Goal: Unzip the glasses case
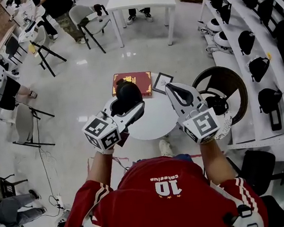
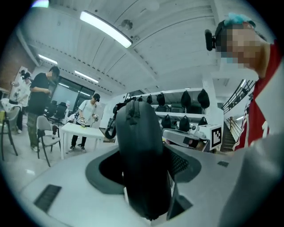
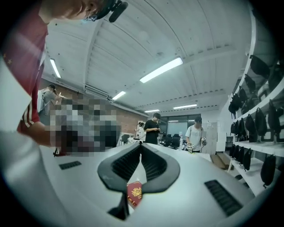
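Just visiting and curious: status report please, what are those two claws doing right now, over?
Left gripper clamped on black glasses case, held above round table. Right gripper shut, empty, alongside. Zip looks closed. Nothing between the two.

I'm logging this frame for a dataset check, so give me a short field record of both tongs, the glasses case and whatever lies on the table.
left tongs: shut on the black glasses case, held over the table
glasses case: looks closed, zip running along its upper edge
right tongs: shut, nothing held, beside the case and apart from it
table: round and white
on table: red book and small framed picture at its far edge
task status: unzipping not yet begun
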